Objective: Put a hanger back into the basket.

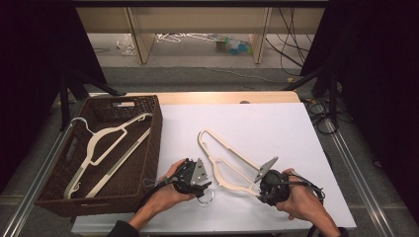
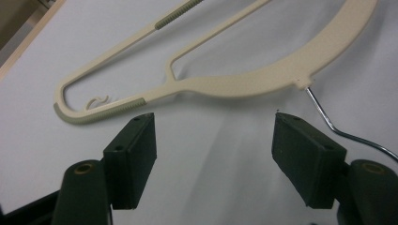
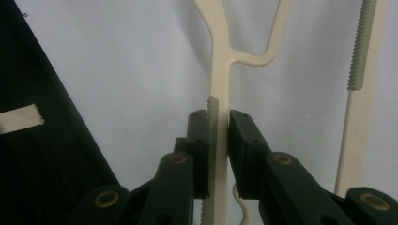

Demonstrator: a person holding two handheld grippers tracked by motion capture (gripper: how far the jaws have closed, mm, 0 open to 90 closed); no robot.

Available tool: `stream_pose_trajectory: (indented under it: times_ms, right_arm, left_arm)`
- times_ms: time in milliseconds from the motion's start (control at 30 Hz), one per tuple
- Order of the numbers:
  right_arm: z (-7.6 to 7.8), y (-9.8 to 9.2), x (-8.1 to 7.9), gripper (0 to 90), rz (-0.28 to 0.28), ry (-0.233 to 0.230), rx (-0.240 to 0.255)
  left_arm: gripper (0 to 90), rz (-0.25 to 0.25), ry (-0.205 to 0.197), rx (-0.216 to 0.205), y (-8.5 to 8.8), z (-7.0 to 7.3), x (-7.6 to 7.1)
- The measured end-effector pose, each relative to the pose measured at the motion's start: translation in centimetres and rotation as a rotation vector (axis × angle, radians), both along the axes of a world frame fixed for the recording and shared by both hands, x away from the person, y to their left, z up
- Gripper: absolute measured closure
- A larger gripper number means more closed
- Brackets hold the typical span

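A cream plastic hanger lies on the white sheet in the middle of the table. My right gripper is shut on the ribbed end of one of its arms, with the pads pressed on both sides of the plastic. My left gripper stands beside the hanger's neck, near the metal hook. In the left gripper view its jaws stand open with bare sheet between them. The hanger's curved shoulder lies just beyond the tips and the metal hook runs off to the right.
A brown wicker basket stands at the table's left with another cream hanger lying in it. The white sheet reaches to the table's far and right edges. Past the table, cables and clutter lie on the floor.
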State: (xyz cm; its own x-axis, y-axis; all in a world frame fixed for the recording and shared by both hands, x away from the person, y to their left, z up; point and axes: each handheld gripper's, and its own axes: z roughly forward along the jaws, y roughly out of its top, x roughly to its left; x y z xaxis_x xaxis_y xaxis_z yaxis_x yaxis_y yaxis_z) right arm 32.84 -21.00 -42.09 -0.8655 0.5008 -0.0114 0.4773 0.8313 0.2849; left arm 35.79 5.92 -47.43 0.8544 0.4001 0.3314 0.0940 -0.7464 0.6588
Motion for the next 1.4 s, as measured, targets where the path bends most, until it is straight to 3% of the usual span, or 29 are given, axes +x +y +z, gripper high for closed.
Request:
stream_pose_trajectory:
  times_ms: [200,233,267,367,400,433,567,667,833,900,967,1067,1167,1300,1400]
  right_arm:
    - [0.2,-0.1,-0.1,79.0,0.003,0.005,0.003]
    - [0.2,-0.1,-0.1,79.0,0.005,0.007,0.001]
    - [0.2,-0.1,-0.1,79.0,0.009,0.008,0.001]
    - [0.4,-0.2,0.0,79.0,0.014,0.006,0.005]
    - [0.4,-0.3,0.0,79.0,0.015,0.010,0.006]
    - [0.4,-0.2,-0.1,79.0,0.013,0.014,0.005]
    - [0.4,-0.2,-0.1,78.9,0.015,0.015,0.005]
    - [0.5,-0.3,-0.1,78.9,0.029,0.015,0.011]
    - [0.4,-0.6,0.0,78.7,0.051,0.021,0.032]
    - [0.3,-0.9,0.0,78.7,0.058,0.024,0.043]
    - [0.2,-1.2,0.1,78.7,0.069,0.038,0.058]
    - [0.1,-1.8,0.3,78.8,0.074,0.047,0.069]
    - [-0.1,-2.3,0.4,78.8,0.073,0.048,0.077]
    - [-0.3,-2.6,0.5,78.8,0.073,0.063,0.084]
    - [-0.4,-2.9,0.7,78.3,0.054,0.064,0.093]
  left_arm:
    - [32.9,-0.045,-0.039,0.046,-1.3,-0.4,0.2]
    - [32.9,-0.070,-0.046,0.078,-1.4,-0.3,0.2]
    - [33.0,-0.070,-0.052,0.074,-1.5,-0.5,0.1]
    - [32.3,-0.090,-0.063,0.116,-1.9,-0.5,0.0]
    - [32.3,-0.087,-0.061,0.100,-2.1,-0.8,0.0]
    - [32.3,-0.088,-0.081,0.116,-2.2,-0.7,0.0]
    - [32.5,-0.092,-0.092,0.116,-2.6,-0.8,0.4]
    - [34.8,-0.150,-0.114,0.127,-2.6,-0.8,0.6]
    - [40.2,-0.259,-0.168,0.082,-2.3,-0.6,0.8]
    - [46.1,-0.303,-0.163,0.059,-2.4,-0.3,0.7]
    - [50.4,-0.362,-0.192,0.077,-2.7,-0.1,0.4]
    - [56.9,-0.420,-0.203,0.110,-3.2,0.0,0.1]
    - [61.8,-0.480,-0.223,0.171,-3.8,0.2,-0.2]
    - [66.5,-0.512,-0.265,0.206,-4.2,0.6,-0.4]
    - [69.6,-0.532,-0.269,0.237,-4.4,1.2,-0.6]
